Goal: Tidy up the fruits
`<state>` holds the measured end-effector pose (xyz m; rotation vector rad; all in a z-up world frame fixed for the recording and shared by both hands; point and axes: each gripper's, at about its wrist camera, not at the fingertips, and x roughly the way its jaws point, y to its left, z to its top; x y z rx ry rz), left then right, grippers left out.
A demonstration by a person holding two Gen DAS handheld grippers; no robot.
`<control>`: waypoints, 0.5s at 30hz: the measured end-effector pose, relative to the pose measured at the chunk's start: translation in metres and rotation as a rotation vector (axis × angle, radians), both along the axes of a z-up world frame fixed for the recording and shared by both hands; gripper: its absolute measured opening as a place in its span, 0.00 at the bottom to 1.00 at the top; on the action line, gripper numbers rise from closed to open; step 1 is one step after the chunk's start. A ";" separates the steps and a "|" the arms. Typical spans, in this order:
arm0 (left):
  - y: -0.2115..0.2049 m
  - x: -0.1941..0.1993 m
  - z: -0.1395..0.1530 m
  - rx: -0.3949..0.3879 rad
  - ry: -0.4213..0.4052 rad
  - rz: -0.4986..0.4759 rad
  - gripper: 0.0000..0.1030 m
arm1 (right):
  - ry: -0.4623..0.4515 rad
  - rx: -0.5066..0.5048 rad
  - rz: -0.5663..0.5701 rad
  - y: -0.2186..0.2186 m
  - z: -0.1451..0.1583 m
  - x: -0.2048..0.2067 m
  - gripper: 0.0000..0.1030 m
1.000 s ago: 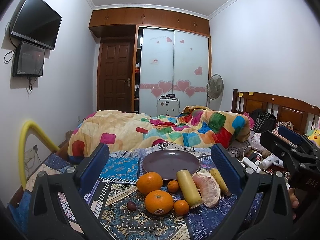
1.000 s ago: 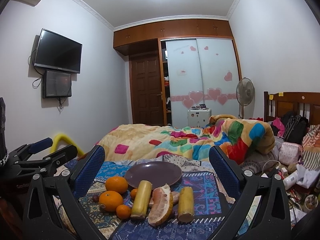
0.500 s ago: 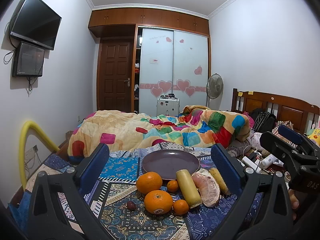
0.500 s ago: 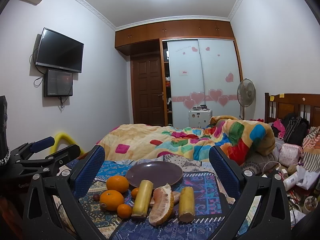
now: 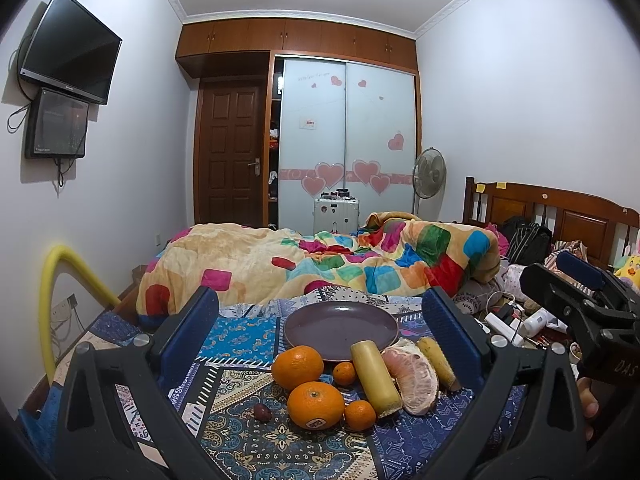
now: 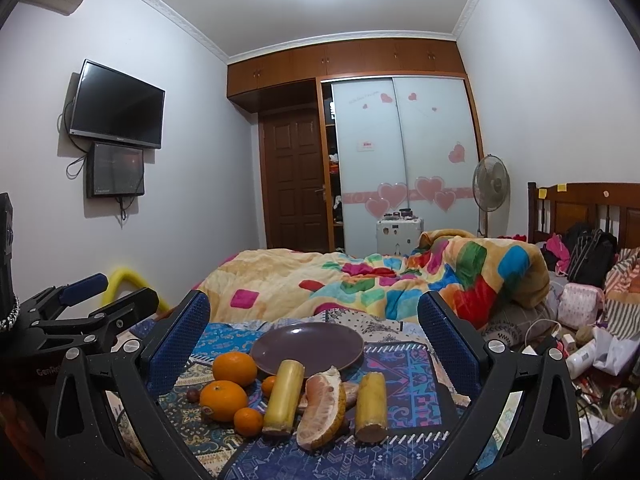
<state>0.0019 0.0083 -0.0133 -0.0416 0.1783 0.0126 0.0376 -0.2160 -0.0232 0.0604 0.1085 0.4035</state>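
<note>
Both grippers hover spread wide and empty above the patterned blue cloth (image 5: 240, 336) on the bed, the left gripper (image 5: 320, 332) and right gripper (image 6: 314, 328) each framing the fruit as if choosing. The round purple plate (image 5: 340, 326) sits bare behind, likely the destination. Oranges (image 5: 316, 405), yellow cane-like sticks (image 6: 283, 396) and a peeled pomelo wedge (image 6: 322, 410) cluster just before it.

Oranges (image 5: 315, 405) – four; yellow stalks (image 5: 376, 378) – two; plate (image 5: 341, 328) – one.
</note>
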 end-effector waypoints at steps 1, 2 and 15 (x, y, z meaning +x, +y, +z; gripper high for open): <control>0.000 0.000 -0.001 0.000 0.000 0.001 1.00 | 0.000 0.000 0.000 0.000 0.000 0.000 1.00; -0.001 0.000 0.000 0.001 0.000 -0.001 1.00 | -0.001 0.000 0.000 0.000 0.000 0.000 1.00; -0.002 -0.002 0.002 0.003 -0.001 -0.006 1.00 | 0.001 0.001 0.001 -0.002 -0.001 0.000 1.00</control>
